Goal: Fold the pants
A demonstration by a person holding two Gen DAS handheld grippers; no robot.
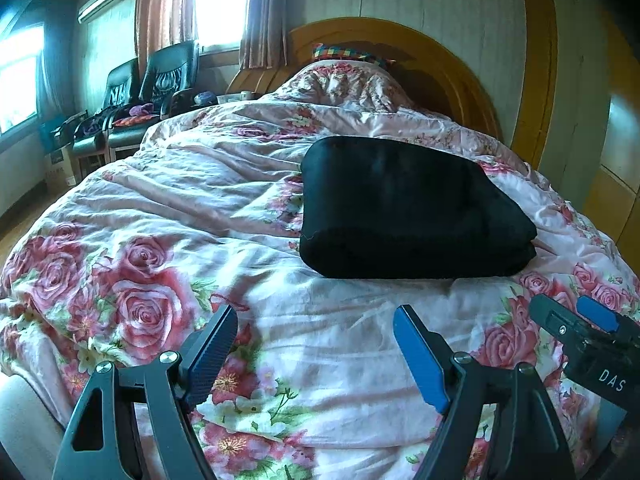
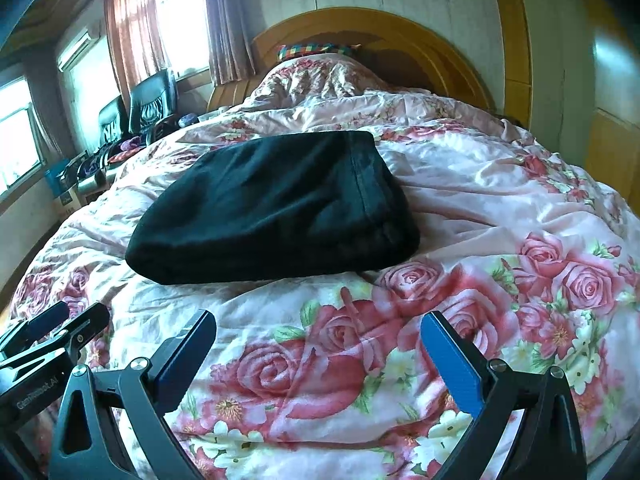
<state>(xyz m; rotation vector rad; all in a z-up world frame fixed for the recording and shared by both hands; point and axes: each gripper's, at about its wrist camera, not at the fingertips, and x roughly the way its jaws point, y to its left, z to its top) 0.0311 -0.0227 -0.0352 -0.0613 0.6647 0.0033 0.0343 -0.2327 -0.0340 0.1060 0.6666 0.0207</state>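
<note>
Both tongs, left [image 1: 316,350] and right [image 2: 318,354], hover spread apart, seemingly just above the quilt [image 1: 160,208], short of the folded pants [image 1: 400,208].

Matt black cloth pants [image 1: 408,208]; crinkled rose-print cotton quilt [image 1: 200,208]; glossy varnished wood headboard [image 1: 432,52]; shiny leather armchairs [image 1: 160,80].

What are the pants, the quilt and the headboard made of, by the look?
Pants: black, matte, soft knit or fleece probably; thick rounded folds, stitched hem. Quilt: thin printed woven fabric, slight sheen, fine creases; fibre unclear. Headboard: wood or veneer, glossy orange-brown lacquer, with highlights along its curves.
</note>
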